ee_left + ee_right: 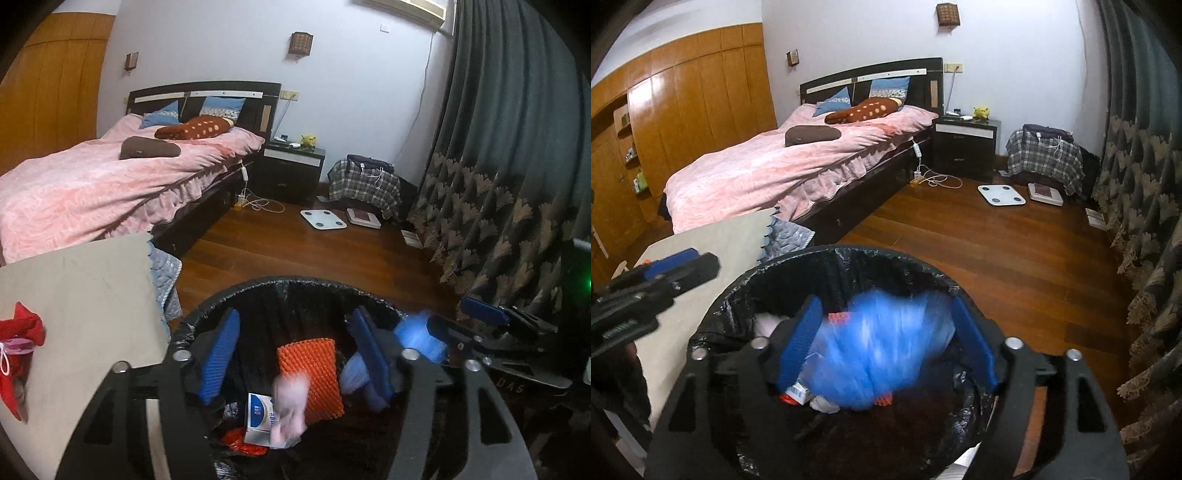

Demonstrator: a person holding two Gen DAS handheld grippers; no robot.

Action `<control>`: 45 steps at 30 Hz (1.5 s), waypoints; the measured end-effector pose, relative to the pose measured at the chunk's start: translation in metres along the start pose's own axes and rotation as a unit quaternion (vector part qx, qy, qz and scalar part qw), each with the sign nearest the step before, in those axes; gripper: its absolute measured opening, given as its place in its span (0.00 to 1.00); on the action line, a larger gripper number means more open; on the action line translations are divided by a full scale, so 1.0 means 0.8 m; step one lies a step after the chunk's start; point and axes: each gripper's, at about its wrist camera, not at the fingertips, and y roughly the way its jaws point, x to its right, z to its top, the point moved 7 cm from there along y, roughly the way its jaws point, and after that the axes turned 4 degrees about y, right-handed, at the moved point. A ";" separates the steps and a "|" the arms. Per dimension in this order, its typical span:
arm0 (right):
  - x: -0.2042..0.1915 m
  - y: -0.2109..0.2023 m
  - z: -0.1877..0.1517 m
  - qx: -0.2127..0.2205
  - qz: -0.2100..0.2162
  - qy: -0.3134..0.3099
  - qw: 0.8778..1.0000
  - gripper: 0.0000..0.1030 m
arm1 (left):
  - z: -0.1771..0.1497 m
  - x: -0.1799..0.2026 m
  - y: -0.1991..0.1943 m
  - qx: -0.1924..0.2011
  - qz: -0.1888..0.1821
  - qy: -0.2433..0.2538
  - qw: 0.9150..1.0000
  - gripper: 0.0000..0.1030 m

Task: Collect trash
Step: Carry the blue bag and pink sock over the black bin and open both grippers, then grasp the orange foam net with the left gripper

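A round bin lined with a black bag [295, 286] [849, 258] stands on the wood floor. Both grippers hover over its mouth. My left gripper [295, 358] is open; a blurred pale pink scrap [290, 410] is falling below it, onto an orange foam net [310, 380] and a white-blue box [260, 421] in the bin. My right gripper [886, 343] is open; a blurred blue plastic bag [882, 347] is between its fingers, dropping into the bin. The bag [419, 338] and right gripper [465, 321] also show in the left wrist view.
A beige-covered surface [74, 295] with red cloth [18, 350] lies left of the bin. A pink bed [798, 166], nightstand [964, 144], white scale [1001, 194], plaid-covered pile [1045, 158] and curtain [1145, 184] surround the wood floor [997, 258].
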 end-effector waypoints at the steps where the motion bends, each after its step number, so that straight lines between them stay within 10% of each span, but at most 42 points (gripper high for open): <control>1: 0.001 0.000 0.000 0.001 -0.003 0.000 1.000 0.81 | 0.001 -0.003 -0.003 0.002 0.005 0.001 1.000 0.67; 15: -0.056 -0.011 0.016 0.024 0.028 0.004 0.999 0.94 | -0.006 -0.106 -0.094 0.034 0.127 -0.023 0.991 0.87; 30: -0.232 0.024 0.032 0.015 0.113 -0.062 0.992 0.94 | -0.052 -0.253 -0.193 0.045 0.279 -0.048 0.958 0.87; 45: -0.347 0.099 0.028 -0.016 0.140 -0.106 0.984 0.94 | -0.095 -0.394 -0.199 0.012 0.325 -0.126 0.937 0.81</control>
